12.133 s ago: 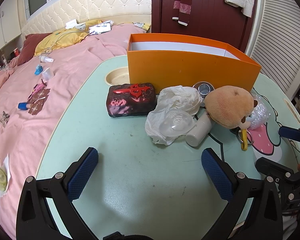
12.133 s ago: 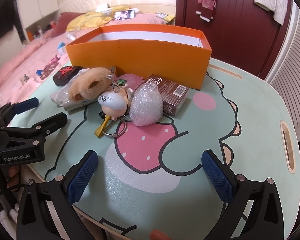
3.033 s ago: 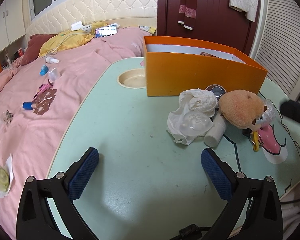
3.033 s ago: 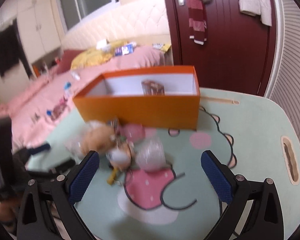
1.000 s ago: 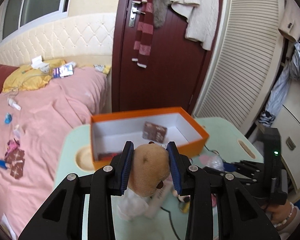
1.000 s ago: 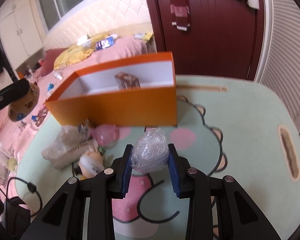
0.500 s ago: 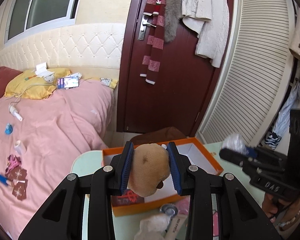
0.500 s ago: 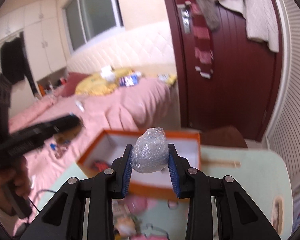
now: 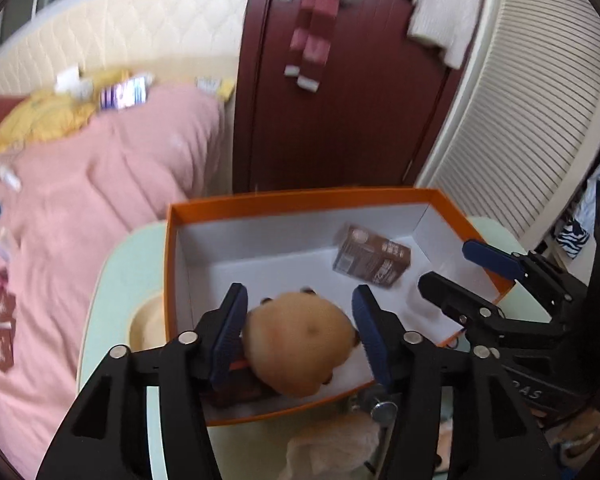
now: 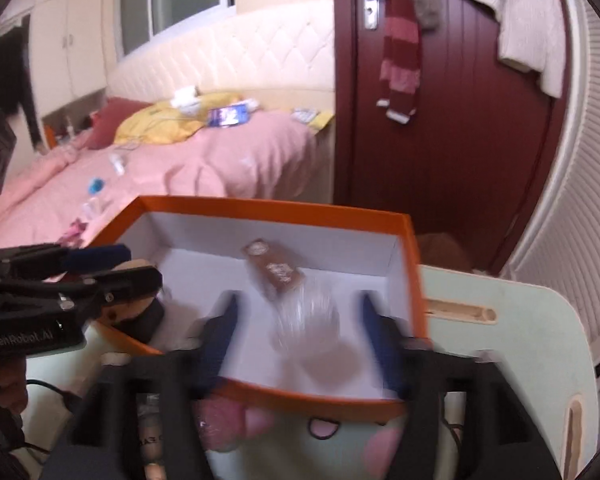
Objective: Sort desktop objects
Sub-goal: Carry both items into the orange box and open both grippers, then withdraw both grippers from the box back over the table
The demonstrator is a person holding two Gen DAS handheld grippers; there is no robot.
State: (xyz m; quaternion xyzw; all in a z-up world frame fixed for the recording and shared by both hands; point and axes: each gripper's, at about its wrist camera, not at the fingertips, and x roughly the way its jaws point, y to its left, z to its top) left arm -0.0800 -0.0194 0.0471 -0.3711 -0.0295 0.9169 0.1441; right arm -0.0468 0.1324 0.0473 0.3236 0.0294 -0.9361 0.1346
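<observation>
I spread both grippers over the orange box [image 9: 440, 196]: left gripper [image 9: 300, 330] frees the plush toy [image 9: 300, 350], right gripper [image 10: 300, 330] the bubble-wrap ball [image 10: 306, 316].

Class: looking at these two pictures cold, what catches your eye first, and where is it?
The orange box, open on the green table, with a brown packet on its white floor. Over it, the left gripper is spread around a tan plush toy, and a clear wrapped ball shows between the right gripper's blurred fingers.

Left gripper [image 9: 297, 330] low centre of frame, fingers spread. Right gripper [image 10: 300, 332] low centre, fingers apart (blurred); also seen at right [image 9: 452, 272].
</observation>
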